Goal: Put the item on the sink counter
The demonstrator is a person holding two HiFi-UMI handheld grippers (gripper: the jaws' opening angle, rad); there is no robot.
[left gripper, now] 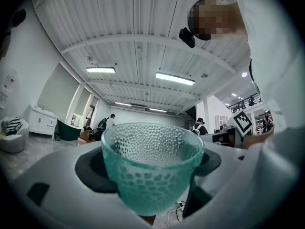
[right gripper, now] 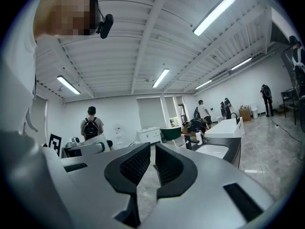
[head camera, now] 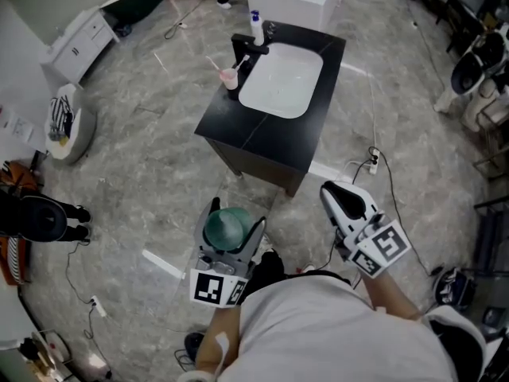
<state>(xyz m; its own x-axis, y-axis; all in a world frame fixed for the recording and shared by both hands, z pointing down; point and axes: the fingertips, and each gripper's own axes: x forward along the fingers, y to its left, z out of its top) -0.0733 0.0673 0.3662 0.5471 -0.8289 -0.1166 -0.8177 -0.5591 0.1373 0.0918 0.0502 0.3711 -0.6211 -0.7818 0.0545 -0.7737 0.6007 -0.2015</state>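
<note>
The cup (head camera: pixel 225 228) is green see-through glass with little bumps all over. It stands upright, open side up. The left hand-held gripper (head camera: pixel 237 220) holds it between its two jaws, above the floor. The black tabletop (head camera: pixel 238 130) with its white sink (head camera: pixel 280 82) is ahead, well apart from the cup.

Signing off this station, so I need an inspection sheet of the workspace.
Surface: black sink counter with a white basin.
Job's things: teal glass cup, not yet on the counter.
Clutter: bottle and pink cup by the faucet.
Grippers: left gripper shut on the cup; right gripper fingers together, empty.
Cables: power strip and cord right of the counter.
Surroundings: white cabinet, people far off.
</note>
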